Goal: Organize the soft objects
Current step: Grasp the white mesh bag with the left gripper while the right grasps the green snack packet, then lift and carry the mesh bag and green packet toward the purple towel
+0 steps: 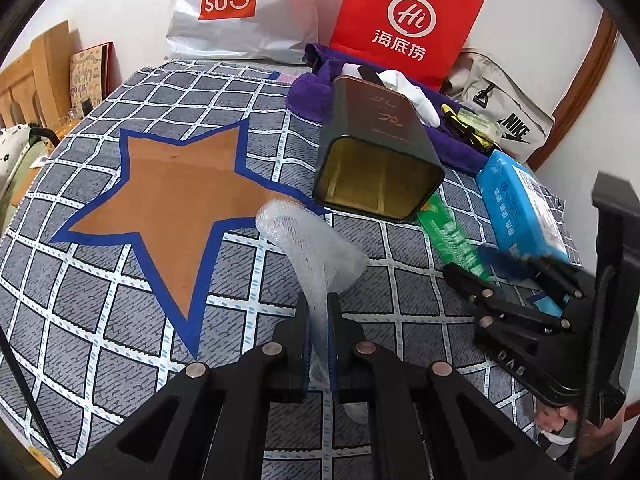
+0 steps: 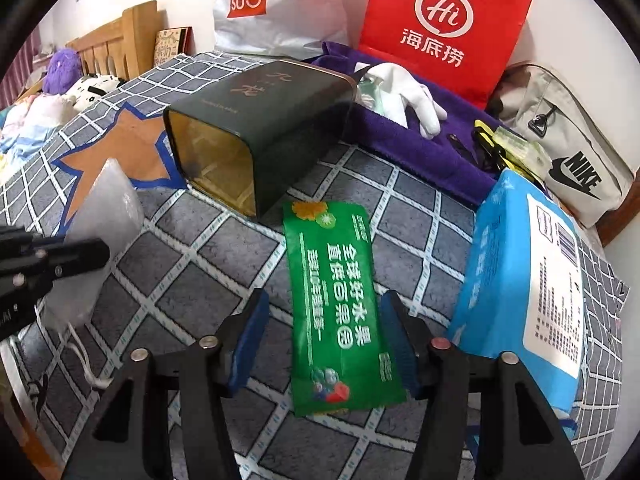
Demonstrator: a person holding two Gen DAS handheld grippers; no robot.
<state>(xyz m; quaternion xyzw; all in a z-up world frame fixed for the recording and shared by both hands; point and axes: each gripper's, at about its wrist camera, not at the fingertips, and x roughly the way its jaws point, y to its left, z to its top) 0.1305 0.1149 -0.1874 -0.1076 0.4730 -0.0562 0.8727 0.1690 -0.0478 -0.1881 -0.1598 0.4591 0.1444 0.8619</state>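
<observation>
The bed, spread with a grey checked cover bearing an orange star, carried everything, with a wooden headboard at one end and a white wall behind. Against that wall leaned a white shopping bag and a red paper bag, with a grey sports bag beside them and a purple towel in front. A dark tin lay on its side, its open mouth towards the grippers.

The green packet lay flat on the cover, its long axis running away from the right gripper towards the tin's mouth. Its near end sat between the blue-padded fingers, which stood apart on either side and were not yet pressing on it. A blue pack lay just beside it on the right.

The left gripper was clamped on a clear mesh pouch, held nearer the star. The right hand was plainly the nearer to the packet.
</observation>
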